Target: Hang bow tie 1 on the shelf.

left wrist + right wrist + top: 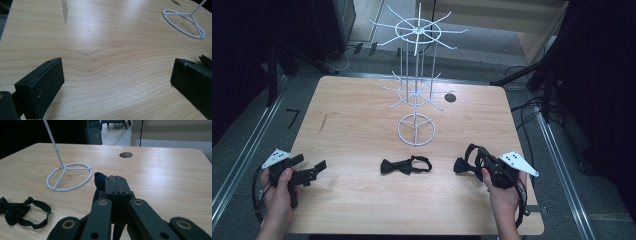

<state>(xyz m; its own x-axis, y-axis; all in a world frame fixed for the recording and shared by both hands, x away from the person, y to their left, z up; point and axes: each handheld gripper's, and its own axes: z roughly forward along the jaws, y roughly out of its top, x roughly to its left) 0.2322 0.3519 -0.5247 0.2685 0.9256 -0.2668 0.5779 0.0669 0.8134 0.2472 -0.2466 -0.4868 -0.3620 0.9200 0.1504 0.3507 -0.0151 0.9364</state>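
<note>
**Right gripper holds one bow tie, another lies on the table**

The right gripper [469,162] is near the front right corner of the table [352,125]. Its two black jaws are pressed together. A dark bow tie [462,164] is pinched between them. In the right gripper view, a bit of that dark cloth [99,180] sticks out beside the tips of the closed jaws [116,185]. The gripper and its bow tie are held a little above the wood.

A second bow tie [404,165] lies flat on the table. It is near the middle of the front edge, just left of the right gripper. Its strap makes a loop on its right side. In the right gripper view it lies at the lower left [22,212].

A white wire rack [416,75] stands in the middle of the table. Its round foot [416,131] rests on the wood, just behind the lying bow tie. Thin wire arms spread out from its pole, high up and lower down.

The left gripper [312,169] is near the front left corner. Its jaws are wide apart, with bare wood [112,62] between them. It holds nothing.

A small dark round hole [450,97] is in the table near the back edge, to the right of the rack.
</note>
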